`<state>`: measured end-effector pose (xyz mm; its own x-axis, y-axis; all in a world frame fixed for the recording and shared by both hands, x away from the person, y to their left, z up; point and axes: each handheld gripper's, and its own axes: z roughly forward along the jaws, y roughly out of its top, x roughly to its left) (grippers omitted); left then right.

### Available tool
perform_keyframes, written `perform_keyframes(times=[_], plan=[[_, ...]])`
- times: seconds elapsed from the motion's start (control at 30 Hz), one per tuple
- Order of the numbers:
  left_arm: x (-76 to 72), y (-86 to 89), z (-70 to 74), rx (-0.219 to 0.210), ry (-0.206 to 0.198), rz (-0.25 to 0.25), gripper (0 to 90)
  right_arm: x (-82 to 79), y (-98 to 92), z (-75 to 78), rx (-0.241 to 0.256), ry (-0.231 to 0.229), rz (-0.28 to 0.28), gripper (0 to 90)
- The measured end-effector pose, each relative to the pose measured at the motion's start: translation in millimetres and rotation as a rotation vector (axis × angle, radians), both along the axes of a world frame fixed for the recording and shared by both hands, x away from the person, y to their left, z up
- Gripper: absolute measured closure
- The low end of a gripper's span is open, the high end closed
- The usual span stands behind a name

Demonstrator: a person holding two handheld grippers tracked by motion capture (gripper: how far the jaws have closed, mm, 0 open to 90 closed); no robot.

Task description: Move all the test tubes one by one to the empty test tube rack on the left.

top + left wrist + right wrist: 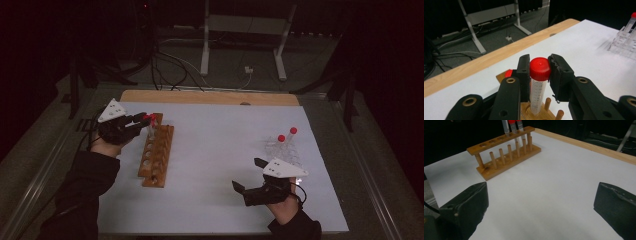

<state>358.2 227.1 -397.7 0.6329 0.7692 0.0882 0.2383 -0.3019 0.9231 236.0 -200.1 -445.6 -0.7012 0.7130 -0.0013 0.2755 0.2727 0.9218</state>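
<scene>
I am clamping the left hand-held gripper (539, 72) on the red-capped tube (538, 85) standing in the wooden rack (156, 150), far left; light, slick plastic, so I'm gripping the cap. The right hand-held gripper (248, 175) is gaping wide, empty.

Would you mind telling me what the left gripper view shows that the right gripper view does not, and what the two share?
Left gripper view alone: the left gripper with its jaws closed on the red cap of a graduated tube standing in the wooden rack, plus a clear plastic rack far off.

Right gripper view alone: the right gripper, jaws wide apart over bare white table, and the rack's whole length with its pegs.

Shared: the wooden rack, red-capped tubes, the table's wooden edge.
</scene>
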Motion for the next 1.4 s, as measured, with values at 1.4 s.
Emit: perform_keyframes(times=[1.4], plan=[[6.7,-7.0,-46.1,0.086,0.089,0.047,71.6,0.8,-3.1,-0.9,0.0,0.02,0.01,0.0]])
